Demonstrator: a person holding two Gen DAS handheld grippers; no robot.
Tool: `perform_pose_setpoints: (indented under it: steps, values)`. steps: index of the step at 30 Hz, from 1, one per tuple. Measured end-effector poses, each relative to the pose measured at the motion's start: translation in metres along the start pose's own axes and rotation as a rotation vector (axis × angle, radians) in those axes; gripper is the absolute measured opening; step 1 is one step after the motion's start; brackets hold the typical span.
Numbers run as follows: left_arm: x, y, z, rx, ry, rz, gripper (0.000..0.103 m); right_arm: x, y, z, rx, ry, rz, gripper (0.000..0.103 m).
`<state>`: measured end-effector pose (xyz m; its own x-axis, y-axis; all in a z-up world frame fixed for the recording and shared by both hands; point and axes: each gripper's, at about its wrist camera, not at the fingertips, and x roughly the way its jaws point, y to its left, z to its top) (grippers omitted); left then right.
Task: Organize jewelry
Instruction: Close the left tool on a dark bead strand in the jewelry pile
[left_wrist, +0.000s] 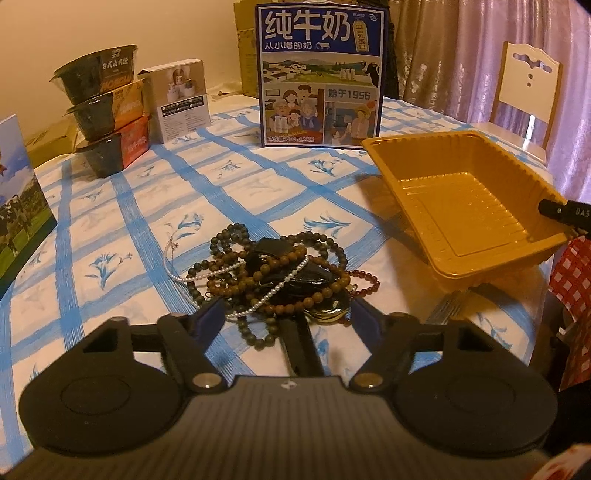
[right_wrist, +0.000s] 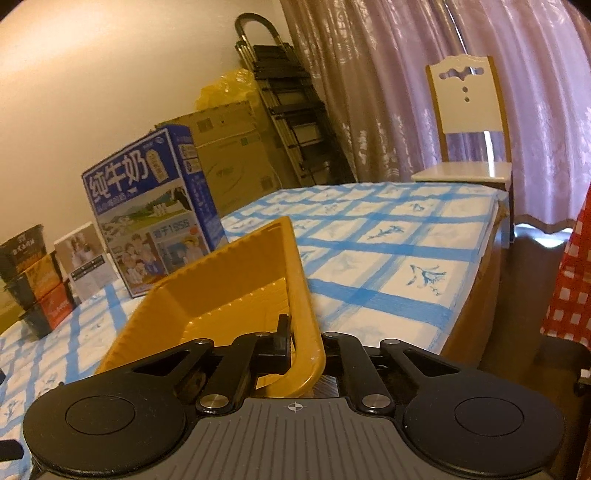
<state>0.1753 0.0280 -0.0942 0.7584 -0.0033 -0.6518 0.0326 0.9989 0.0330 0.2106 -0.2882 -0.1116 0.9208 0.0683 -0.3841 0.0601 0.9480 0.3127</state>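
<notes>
A tangled pile of jewelry lies on the blue-checked tablecloth: brown and dark green bead strings, a thin pearl strand, a red bead bracelet and some black pieces. My left gripper stands open, its fingers either side of the pile's near edge with no pad pressing on it. To the right sits a yellow plastic tray, with nothing in it and tilted. My right gripper is shut on the yellow tray's near side wall, one finger inside and the other hidden behind the wall. Its tip shows at the tray's right rim.
A blue milk carton box stands behind the pile, with stacked black bowls and a small white box at the back left. A picture box sits at the left edge. A white chair and the table edge lie to the right.
</notes>
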Motion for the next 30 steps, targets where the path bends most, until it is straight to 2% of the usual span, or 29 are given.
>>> perform_pose_setpoints:
  steps: [6, 13, 15, 17, 27, 30]
  values:
    - [0.009, 0.001, -0.004, 0.064, 0.009, -0.002, 0.049, -0.003, -0.004, 0.005, 0.010, 0.016, 0.021, 0.006]
    - [0.015, -0.008, -0.007, 0.130, 0.001, -0.026, 0.036, -0.008, -0.009, 0.008, 0.013, 0.013, 0.026, 0.006]
    - [0.017, -0.014, -0.007, 0.158, 0.001, -0.043, 0.026, -0.009, -0.010, 0.007, 0.020, 0.016, 0.025, 0.006]
    - [0.020, -0.018, -0.007, 0.175, 0.001, -0.053, 0.023, -0.009, -0.011, 0.007, 0.026, 0.018, 0.026, 0.006]
    - [0.039, -0.029, -0.012, 0.312, -0.012, 0.006, 0.018, -0.007, -0.015, 0.007, 0.034, 0.023, 0.034, 0.006]
    - [0.038, -0.031, -0.011, 0.347, -0.023, 0.012, 0.010, -0.007, -0.015, 0.007, 0.035, 0.023, 0.034, 0.006]
